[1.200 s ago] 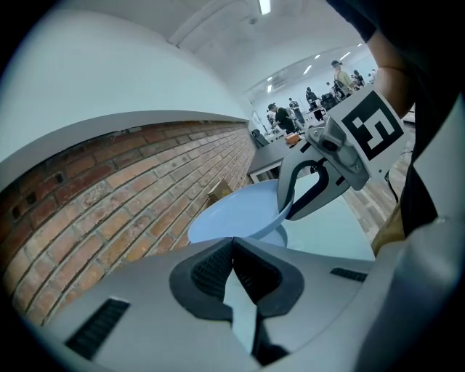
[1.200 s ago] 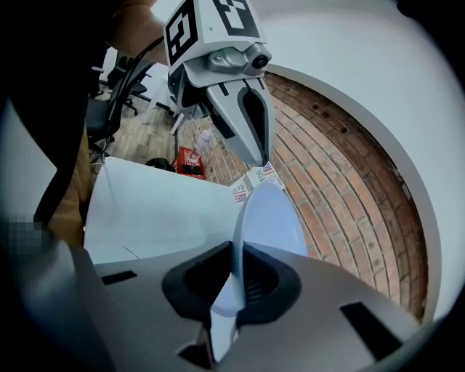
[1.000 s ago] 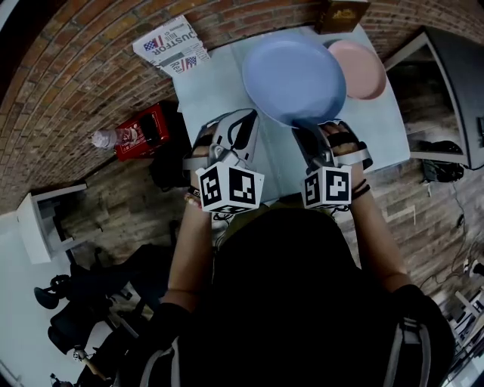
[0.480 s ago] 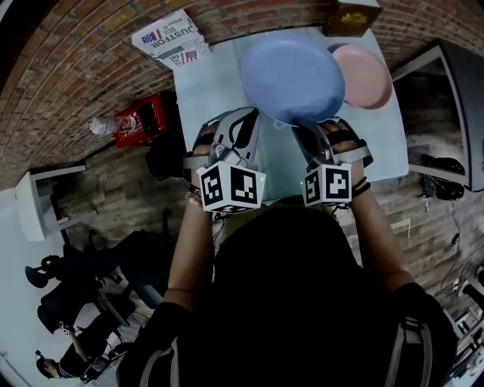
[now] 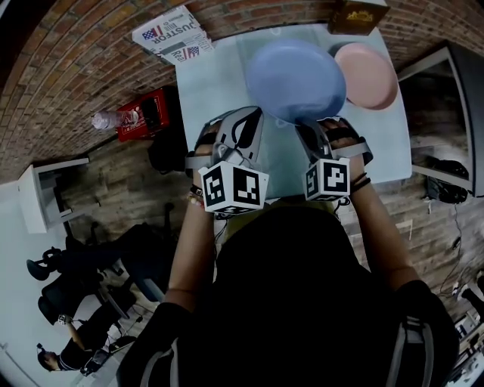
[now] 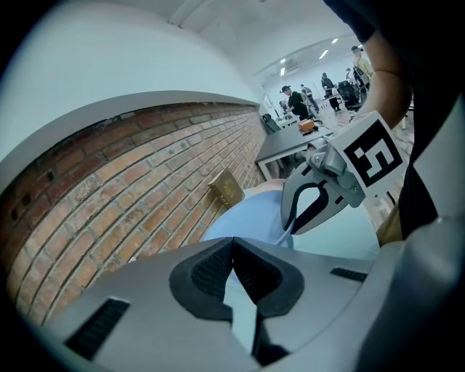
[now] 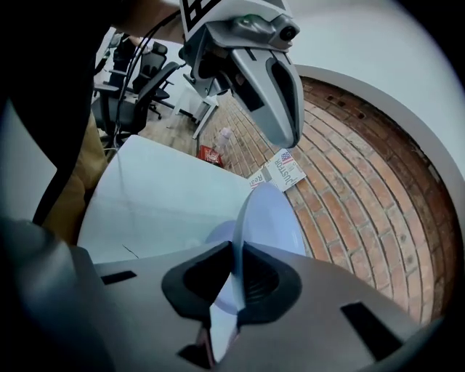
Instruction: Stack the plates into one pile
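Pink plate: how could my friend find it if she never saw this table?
Find the pale blue table against the brick wall and look at its far right corner, by the brown box. The pink plate lies there; the only other plate is blue and held in the right gripper.

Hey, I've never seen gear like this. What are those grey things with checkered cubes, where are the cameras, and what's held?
No robot here: a person holds a two-jaw gripper in each hand; the patterned cubes belong to them. One picture comes from a head camera looking down; the other two from cameras riding on the grippers. On the pale table sit a pink plate and a brown box. The right gripper clamps the rim of a blue plate; the left gripper is shut and empty.
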A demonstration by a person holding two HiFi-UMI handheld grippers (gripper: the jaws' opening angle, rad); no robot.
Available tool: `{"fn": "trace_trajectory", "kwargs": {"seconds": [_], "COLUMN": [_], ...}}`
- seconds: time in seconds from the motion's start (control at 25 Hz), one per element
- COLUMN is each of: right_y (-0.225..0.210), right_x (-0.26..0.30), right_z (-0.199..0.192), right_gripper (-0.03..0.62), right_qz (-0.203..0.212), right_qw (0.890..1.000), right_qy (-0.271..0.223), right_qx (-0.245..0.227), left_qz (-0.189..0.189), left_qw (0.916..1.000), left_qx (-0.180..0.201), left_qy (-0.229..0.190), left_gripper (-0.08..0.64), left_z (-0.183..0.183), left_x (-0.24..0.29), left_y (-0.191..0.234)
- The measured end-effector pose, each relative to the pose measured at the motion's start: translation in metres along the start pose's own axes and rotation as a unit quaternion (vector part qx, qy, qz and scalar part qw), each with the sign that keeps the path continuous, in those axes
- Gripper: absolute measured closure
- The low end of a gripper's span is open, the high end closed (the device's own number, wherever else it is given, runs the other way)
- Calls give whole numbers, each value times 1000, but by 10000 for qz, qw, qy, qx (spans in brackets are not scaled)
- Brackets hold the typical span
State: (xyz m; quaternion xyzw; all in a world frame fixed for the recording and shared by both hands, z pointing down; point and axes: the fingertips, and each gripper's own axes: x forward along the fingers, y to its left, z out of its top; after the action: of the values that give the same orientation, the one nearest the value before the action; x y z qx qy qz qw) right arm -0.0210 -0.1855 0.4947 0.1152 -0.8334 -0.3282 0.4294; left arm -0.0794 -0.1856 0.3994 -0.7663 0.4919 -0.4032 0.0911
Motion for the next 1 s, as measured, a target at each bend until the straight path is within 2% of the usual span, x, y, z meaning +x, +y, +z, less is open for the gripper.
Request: {"fn": "trace_trajectory", "kwargs": {"seconds": [0.24,0.56,1.0], "right_y": [19,39,45], "right_x": [26,60,93], "right_z": [-18,-34,-52], "right_gripper": [546,546,546], "right_qz": [387,809,1071], "right_qw": [9988,9955,9908], "right_qy": [280,499,783], "right_qx": [-71,65,-273], "left_qz": [-54,-11,72], "left_qw": [9999,9996,9990], "left_qx": [-135,-190,-292], "left_qy": [87,192,334], "left_gripper": [538,538,538], "left_z": [-8,-13,-28], "left_x": [-1,-5,-8], "left_y": [2,10,16]}}
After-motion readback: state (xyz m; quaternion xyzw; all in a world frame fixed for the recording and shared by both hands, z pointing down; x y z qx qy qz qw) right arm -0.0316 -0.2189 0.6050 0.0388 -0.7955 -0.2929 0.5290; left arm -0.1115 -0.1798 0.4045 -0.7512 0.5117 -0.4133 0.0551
